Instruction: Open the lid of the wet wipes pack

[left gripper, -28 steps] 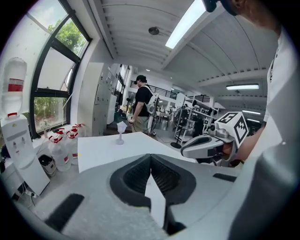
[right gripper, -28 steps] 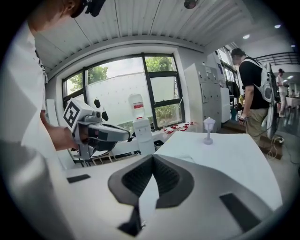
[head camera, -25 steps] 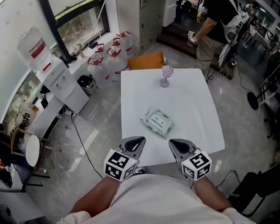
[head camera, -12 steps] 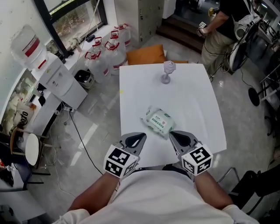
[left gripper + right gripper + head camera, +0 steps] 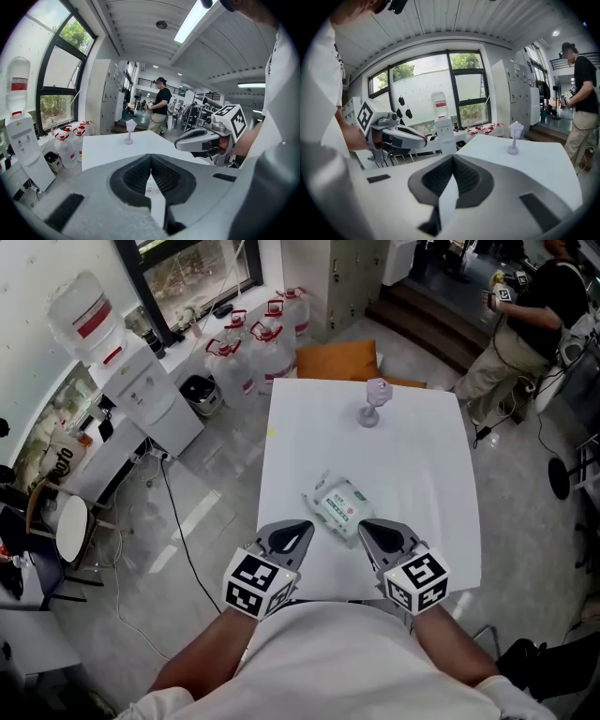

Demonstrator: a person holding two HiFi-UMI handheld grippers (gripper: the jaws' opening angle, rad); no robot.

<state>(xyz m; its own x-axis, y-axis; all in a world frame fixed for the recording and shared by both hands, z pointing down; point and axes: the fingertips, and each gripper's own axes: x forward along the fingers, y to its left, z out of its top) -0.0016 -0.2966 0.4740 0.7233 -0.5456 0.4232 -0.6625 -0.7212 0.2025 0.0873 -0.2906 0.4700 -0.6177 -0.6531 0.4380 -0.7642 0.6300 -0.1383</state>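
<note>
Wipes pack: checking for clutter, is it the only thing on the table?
No, a small purple lamp ornament stands at the table's far end, apart from the wipes pack.

white table (image 5: 427, 465), grey floor (image 5: 220, 507), large window (image 5: 426, 89), white water dispenser (image 5: 145, 395)

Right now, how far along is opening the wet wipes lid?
Done: nothing yet. The wet wipes pack lies on the white table, its lid apparently flat and shut.
In hand: the left gripper and right gripper, both shut and empty, hover by the pack's near side.
Left: reach the pack, steady it, lift the lid.
</note>
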